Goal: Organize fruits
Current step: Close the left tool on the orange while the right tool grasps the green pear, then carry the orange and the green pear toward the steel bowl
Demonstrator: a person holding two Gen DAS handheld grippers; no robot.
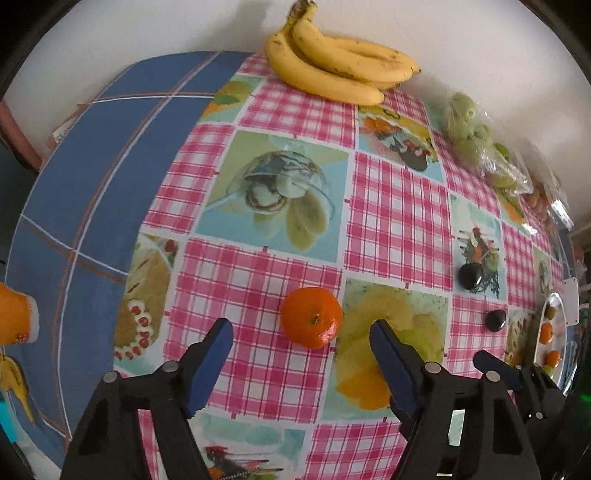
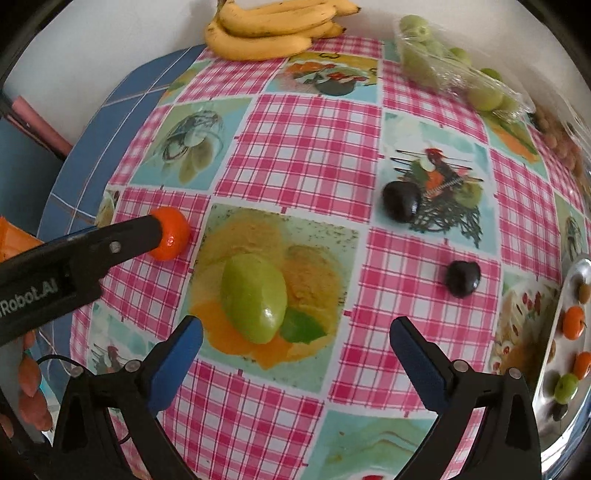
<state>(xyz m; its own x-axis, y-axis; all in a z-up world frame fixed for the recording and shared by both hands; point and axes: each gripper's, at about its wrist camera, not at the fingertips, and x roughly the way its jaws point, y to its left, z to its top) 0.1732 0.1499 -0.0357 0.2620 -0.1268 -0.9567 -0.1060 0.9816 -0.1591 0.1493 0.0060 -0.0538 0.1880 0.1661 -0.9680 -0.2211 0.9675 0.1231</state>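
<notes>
The left gripper (image 1: 301, 334) hangs with jaws apart around a tangerine (image 1: 311, 317), not yet clamped. The right gripper (image 2: 295, 332), jaws wide, hovers over a green fruit (image 2: 254, 297). Two dark plums (image 2: 400, 202) wait beyond. The steel tray (image 2: 567, 295) already holds several fruits; bananas (image 2: 266, 33) lie farthest.

Bare cloth (image 2: 306, 147) between bananas (image 2: 266, 33) and plums (image 2: 400, 201)

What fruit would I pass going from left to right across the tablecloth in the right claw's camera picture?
Small orange under the other claw's tip → big green fruit → larger dark plum → smaller dark plum → the fruits on the metal plate at the right edge.
</notes>
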